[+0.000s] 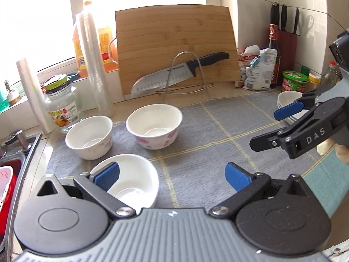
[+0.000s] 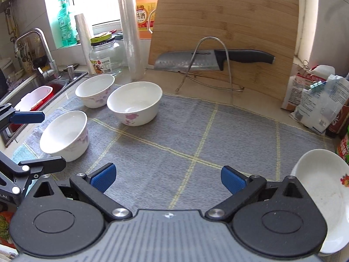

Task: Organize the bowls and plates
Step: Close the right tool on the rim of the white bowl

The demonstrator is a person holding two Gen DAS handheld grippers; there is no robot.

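Note:
Three white bowls with pink flowers stand on the grey mat [image 1: 209, 131]: a near one [image 1: 130, 181] [image 2: 65, 135], a far left one [image 1: 90, 137] [image 2: 94, 89] and a middle one [image 1: 154, 126] [image 2: 135, 102]. A stack of white plates [image 1: 288, 102] [image 2: 325, 196] sits at the mat's right end. My left gripper [image 1: 172, 178] is open and empty, its left pad over the near bowl's rim. My right gripper [image 2: 168, 178] is open and empty above the bare mat, left of the plates. It also shows in the left wrist view [image 1: 272, 126].
A bamboo cutting board [image 1: 174, 48] leans at the back with a knife [image 1: 174, 74] on a wire rack [image 1: 185, 87]. A jar [image 1: 63, 107], stacked plastic cups [image 1: 93, 65], oil bottle, sink [image 2: 37, 87], faucet, bags [image 2: 316, 100] and sauce bottles ring the mat.

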